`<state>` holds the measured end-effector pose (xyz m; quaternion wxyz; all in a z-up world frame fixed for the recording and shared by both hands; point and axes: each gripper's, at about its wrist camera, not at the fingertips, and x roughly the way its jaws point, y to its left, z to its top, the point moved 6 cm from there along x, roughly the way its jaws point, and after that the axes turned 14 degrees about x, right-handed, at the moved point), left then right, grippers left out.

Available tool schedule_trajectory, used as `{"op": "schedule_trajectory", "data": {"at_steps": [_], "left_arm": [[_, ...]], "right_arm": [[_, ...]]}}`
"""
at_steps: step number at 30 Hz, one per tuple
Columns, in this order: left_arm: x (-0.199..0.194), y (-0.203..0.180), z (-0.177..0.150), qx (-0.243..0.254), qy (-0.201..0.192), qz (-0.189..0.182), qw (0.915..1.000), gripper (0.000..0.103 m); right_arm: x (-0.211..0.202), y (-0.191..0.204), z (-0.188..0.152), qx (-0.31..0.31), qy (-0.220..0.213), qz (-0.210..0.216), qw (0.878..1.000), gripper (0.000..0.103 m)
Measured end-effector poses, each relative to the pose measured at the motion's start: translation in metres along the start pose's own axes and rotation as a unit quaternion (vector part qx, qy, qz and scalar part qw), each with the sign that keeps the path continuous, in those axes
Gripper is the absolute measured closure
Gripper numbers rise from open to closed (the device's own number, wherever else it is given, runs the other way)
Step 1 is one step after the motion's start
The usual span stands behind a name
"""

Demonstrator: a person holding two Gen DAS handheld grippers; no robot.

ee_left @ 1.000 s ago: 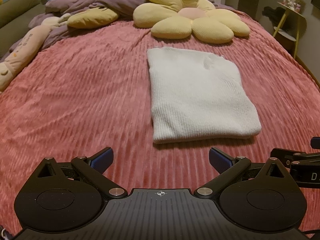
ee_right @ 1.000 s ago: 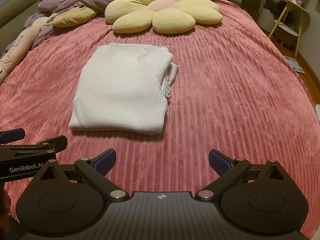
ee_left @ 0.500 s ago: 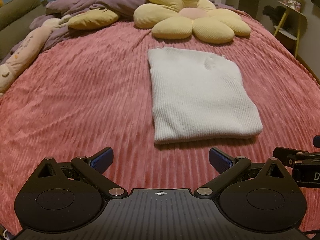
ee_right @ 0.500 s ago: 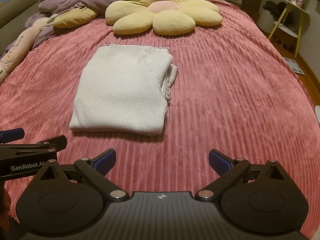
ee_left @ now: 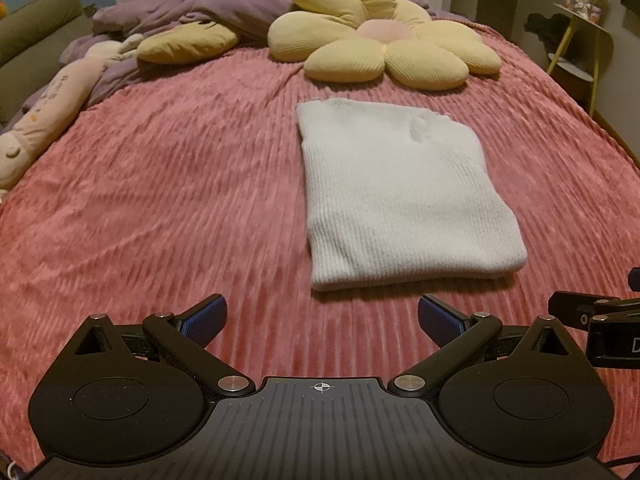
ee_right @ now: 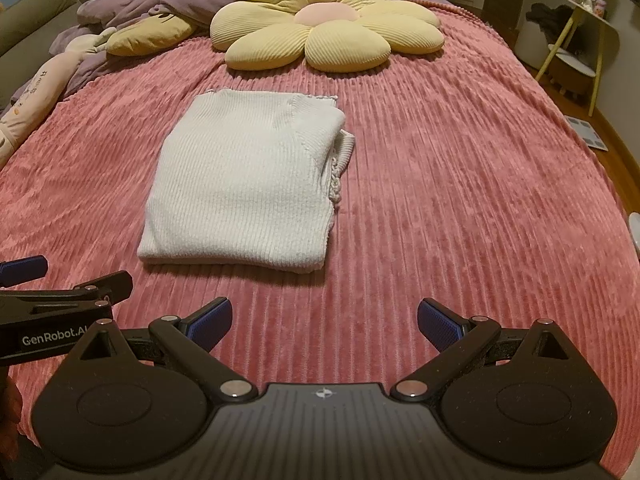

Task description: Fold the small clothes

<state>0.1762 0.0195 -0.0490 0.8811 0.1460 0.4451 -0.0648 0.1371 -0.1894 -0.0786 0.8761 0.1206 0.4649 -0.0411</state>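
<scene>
A white ribbed knit garment lies folded into a rectangle on the pink ribbed bedspread. In the right wrist view the same garment shows a bunched sleeve edge sticking out on its right side. My left gripper hovers open above the bedspread, short of the garment's near edge, nothing between its blue pads. My right gripper is open too, near the front of the bed and just right of the garment. Each gripper's side shows at the edge of the other's view.
A yellow flower-shaped cushion and a yellow pillow lie at the head of the bed with a purple duvet. A long plush toy lies along the left edge. A yellow side table stands to the right.
Both views shifted only slightly; the garment sits a little lower and nearer in frame. Both grippers stay open and the garment has not moved.
</scene>
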Motion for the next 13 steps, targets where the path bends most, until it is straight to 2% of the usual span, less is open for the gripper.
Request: {"op": "schedule_trajectory", "data": {"at_steps": [13], "left_arm": [[0.0027,-0.0032,-0.0004,0.011,0.004,-0.006,0.9999,0.0]], "right_arm": [[0.0007,0.0008,0.0019,-0.002,-0.001,-0.001,1.0,0.004]]}}
